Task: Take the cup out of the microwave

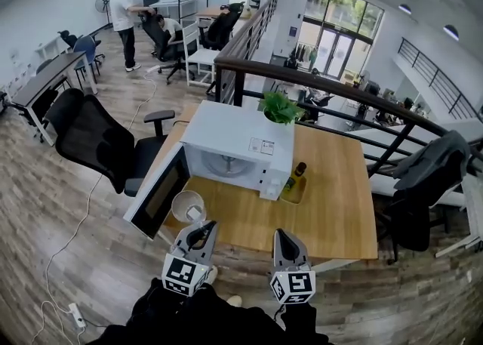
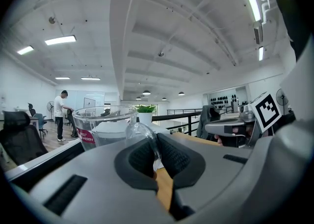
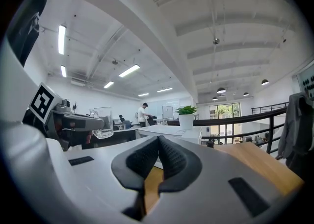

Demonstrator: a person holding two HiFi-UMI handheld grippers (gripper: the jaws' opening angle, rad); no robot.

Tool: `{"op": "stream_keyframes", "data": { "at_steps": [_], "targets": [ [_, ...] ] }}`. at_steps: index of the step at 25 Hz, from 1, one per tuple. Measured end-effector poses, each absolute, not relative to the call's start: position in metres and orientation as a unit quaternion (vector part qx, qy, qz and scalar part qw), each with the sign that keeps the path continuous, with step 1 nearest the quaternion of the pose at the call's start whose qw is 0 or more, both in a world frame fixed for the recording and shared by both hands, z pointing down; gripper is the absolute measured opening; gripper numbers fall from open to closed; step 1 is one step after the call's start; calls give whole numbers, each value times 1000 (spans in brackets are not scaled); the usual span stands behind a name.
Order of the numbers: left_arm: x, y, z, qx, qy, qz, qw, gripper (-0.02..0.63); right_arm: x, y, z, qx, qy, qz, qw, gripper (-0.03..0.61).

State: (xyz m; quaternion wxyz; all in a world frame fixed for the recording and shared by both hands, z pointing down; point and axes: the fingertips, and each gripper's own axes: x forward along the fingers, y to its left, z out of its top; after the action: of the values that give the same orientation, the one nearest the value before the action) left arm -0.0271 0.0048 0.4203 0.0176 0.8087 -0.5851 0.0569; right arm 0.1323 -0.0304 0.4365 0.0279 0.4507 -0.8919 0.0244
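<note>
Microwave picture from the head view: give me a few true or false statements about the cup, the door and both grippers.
1. The door of the microwave stands open. True.
2. The cup sits inside the microwave. False: it is outside, in front of the open door.
3. The left gripper has its jaws shut on the cup's handle. True.
4. The right gripper holds a bottle. False: its jaws are shut on nothing, and the bottle stands beside the microwave.
</note>
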Motion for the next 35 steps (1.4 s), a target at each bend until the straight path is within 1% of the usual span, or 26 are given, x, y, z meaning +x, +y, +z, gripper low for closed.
{"op": "stream_keyframes", "data": {
  "at_steps": [35],
  "targets": [
    [-37,25,422,805,-591,52,17,25,113,-9,439,430,-902,26,21,14]
  ]
}}
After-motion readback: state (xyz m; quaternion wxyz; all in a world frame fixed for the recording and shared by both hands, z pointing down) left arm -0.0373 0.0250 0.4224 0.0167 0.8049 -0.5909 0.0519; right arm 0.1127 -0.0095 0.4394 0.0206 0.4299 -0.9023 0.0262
